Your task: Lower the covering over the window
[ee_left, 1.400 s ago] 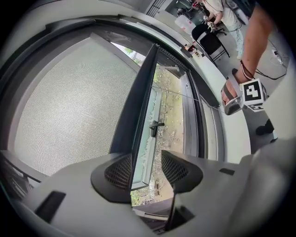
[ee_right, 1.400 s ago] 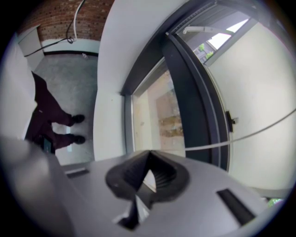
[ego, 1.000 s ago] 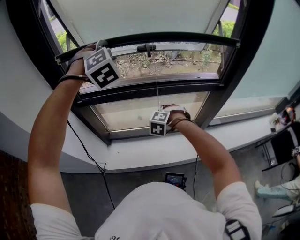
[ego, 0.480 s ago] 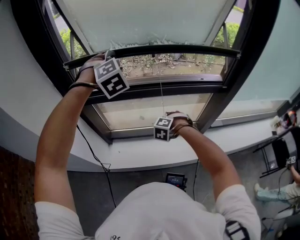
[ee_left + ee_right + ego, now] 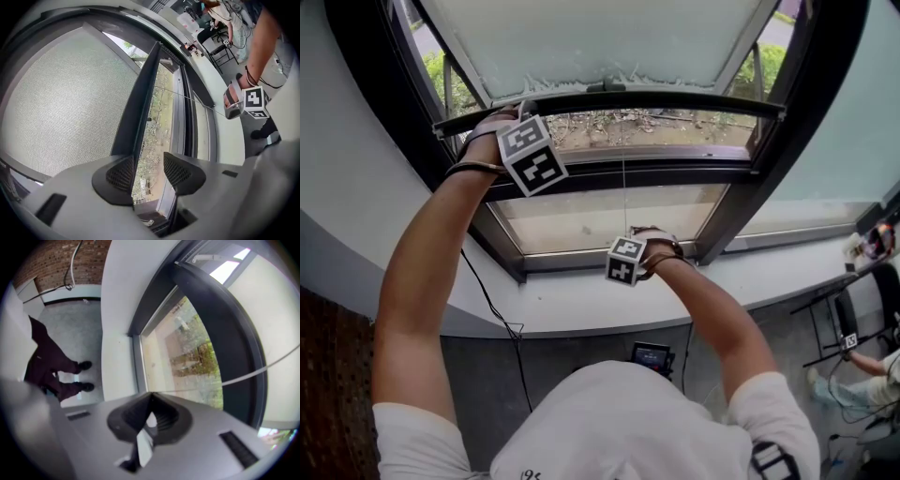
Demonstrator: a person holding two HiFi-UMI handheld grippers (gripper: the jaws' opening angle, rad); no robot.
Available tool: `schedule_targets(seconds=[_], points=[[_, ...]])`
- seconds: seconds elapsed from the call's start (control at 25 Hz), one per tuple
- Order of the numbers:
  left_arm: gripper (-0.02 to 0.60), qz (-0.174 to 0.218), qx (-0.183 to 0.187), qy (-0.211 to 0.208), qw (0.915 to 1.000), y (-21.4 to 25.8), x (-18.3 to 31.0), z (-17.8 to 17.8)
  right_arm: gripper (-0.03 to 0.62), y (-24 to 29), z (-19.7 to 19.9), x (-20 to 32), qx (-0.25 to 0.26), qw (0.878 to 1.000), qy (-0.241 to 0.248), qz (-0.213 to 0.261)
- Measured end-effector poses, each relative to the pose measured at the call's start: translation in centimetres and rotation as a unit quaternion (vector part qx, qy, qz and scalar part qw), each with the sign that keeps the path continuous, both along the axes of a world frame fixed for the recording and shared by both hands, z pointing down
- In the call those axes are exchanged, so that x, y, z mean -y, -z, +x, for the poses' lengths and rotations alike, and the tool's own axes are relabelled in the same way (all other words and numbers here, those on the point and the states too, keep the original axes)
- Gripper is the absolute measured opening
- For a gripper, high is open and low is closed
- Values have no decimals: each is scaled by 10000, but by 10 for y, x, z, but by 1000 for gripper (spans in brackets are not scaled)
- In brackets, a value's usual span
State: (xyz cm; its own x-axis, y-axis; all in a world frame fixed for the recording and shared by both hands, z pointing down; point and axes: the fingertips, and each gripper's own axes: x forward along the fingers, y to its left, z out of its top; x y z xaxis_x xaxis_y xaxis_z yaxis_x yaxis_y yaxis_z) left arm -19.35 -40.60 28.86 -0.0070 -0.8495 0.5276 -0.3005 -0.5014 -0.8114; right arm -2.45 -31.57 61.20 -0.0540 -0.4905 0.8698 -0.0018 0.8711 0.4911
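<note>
**Covering partly lowered: bottom bar closing on the cross-rail**

**Change.** Over the last second the bottom bar [image 5: 656, 98] of the mesh covering [image 5: 600, 42] has come down toward the window's cross-rail [image 5: 675, 173]. The strip of bare glass above the cross-rail is narrower than before. Both hands have sunk with the bar.

**Left gripper.** The left gripper [image 5: 149, 171] sits above the cross-rail, at the bar's left end. Its jaws stand wide apart. The bar runs between them and lies against one pad. Daylight shows between the bar and the other pad, so this reads as a guiding hold, not a clamp.

**Right gripper.** The right gripper [image 5: 149, 416] sits below the cross-rail, in front of the lower pane [image 5: 591, 220]. Its jaws are fully closed on the thin pull cord [image 5: 624, 202], which rises past the cross-rail to the bar.

**Meaning for the task.** The covering hangs entirely above the cross-rail. A strip of glass above the cross-rail and the whole lower pane below it remain uncovered. Judged from this, the lowering is under way but well short of complete. The bar sits slightly lower at its left end, so uneven travel is a possible fault.
</note>
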Motion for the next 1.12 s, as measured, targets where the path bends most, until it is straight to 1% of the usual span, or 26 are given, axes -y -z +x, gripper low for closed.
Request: schedule_targets(seconds=[0.2,0.52,0.72,1.12], points=[[204,-46,-6,9,10000,-5,-1,1,21,-6,0,-3,96,9998,-132,-108],[204,-256,81,5,9996,-36,-3,0,21,-31,9,-15,-34,9991,-218,-359],[204,-324,96,0,9994,-52,-4,-1,21,-43,15,-19,-34,9985,-294,-452],[213,-508,152,-13,9986,-61,-4,2,21,-49,9,-25,101,9979,-358,-533]])
